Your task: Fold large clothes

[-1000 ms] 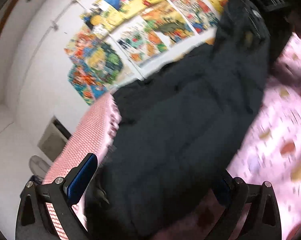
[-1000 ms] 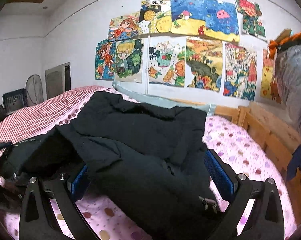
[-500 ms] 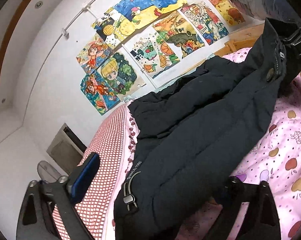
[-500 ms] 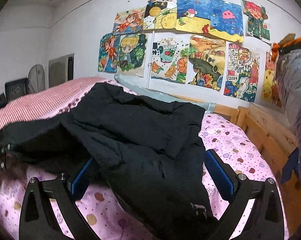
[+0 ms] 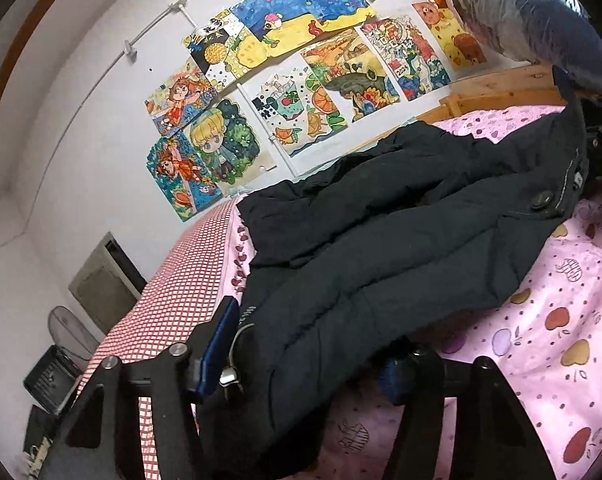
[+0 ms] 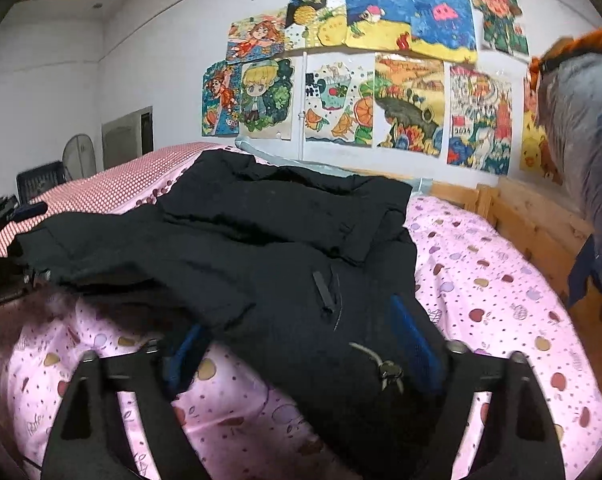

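A large black padded coat (image 5: pixel 381 248) lies spread on a bed with a pink fruit-print sheet (image 5: pixel 549 344). My left gripper (image 5: pixel 305 356) stands open with the coat's lower hem bunched between its blue-padded fingers. In the right wrist view the same coat (image 6: pixel 261 248) covers the bed's middle. My right gripper (image 6: pixel 301 344) also stands open, with the coat's other hem corner and a zipper pull (image 6: pixel 389 370) lying between its fingers. The other gripper shows at the far left edge of the right wrist view (image 6: pixel 5 216).
A red checked blanket (image 5: pixel 173 292) lies along the bed's left side. A wooden bed frame (image 6: pixel 537 216) runs on the right, with hanging clothes (image 6: pixel 589 128) above it. Colourful drawings (image 6: pixel 373 80) cover the wall. A fan and crate (image 6: pixel 49 172) stand at the far left.
The coat has been lowered and now lies flatter on the bed. Both grippers have dropped lower, and their fingers stand closer around the hem than before.
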Demonstrator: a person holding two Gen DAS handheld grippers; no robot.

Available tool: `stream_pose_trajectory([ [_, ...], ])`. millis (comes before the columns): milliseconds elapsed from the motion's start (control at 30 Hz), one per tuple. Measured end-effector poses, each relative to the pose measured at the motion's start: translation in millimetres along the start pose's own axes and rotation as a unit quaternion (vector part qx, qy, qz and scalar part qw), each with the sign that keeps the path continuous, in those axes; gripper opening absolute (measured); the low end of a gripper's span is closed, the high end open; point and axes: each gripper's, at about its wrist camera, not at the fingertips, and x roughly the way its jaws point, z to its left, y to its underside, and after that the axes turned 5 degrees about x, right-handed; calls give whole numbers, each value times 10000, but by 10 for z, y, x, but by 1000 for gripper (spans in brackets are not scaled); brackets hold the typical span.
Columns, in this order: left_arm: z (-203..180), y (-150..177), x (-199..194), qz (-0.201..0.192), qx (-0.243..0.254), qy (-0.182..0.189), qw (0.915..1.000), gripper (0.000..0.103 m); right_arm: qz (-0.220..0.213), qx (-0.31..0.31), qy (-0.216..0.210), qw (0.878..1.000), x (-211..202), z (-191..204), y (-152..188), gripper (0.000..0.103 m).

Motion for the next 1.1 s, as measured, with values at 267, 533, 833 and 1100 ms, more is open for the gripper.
stream_pose_trajectory([
  [267,83,-33,50,-61,-242,499,9984,22,149,-315,240,9991,-15,220,164,33],
  [533,223,-63,-63,-293,-247,852,9956,9,-140,-452,74,9989,-229,386,117,8],
  [833,687,-226,-336,-509,-571,978,9923,8,-893,-550,242,9942,-787,691,-290,6],
  [1100,1012,-430,-498,-671,-554,851,9926,8,-1121,-627,63,9917,-1112,882,-851,6],
])
